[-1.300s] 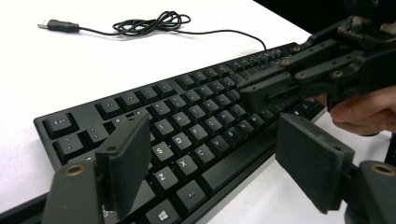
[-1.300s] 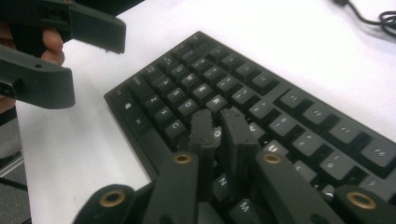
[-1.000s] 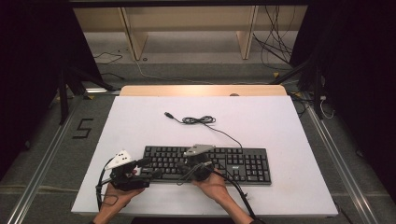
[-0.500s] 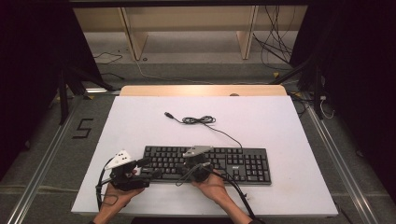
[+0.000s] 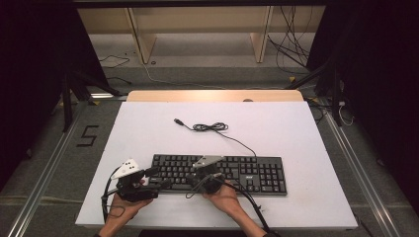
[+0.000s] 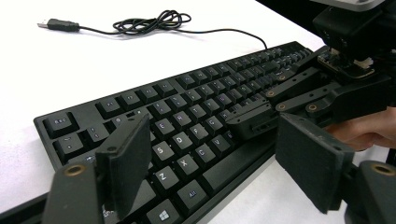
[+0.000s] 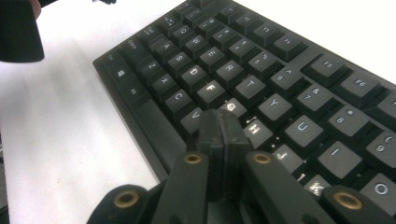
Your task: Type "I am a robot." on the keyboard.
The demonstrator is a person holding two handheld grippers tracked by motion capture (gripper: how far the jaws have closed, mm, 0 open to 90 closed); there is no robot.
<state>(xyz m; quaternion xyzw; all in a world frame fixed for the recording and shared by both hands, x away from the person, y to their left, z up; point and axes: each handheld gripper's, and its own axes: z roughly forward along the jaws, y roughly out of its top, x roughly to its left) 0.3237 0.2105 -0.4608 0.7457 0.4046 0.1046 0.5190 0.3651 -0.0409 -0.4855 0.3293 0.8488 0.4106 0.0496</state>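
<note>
A black keyboard [image 5: 247, 173] lies near the front edge of the white table [image 5: 276, 128]. Its thin cable [image 5: 210, 127] coils behind it and ends in a loose USB plug [image 5: 178, 121]. My left gripper [image 5: 157, 177] sits at the keyboard's left end, low and open; in its own view the left gripper [image 6: 215, 158] straddles the bottom-left keys of the keyboard [image 6: 187, 107] without pressing on them. My right gripper [image 5: 191, 180] is shut with nothing between its jaws. Its joined tip [image 7: 219, 126] rests low over the letter keys of the keyboard [image 7: 261, 60] near the G; contact is unclear.
A wooden strip [image 5: 215, 95] borders the table's far edge. Shelving legs and loose cables [image 5: 291, 54] lie on the floor beyond. A "5" mark [image 5: 88, 136] is on the floor to the left. Dark stands flank both sides.
</note>
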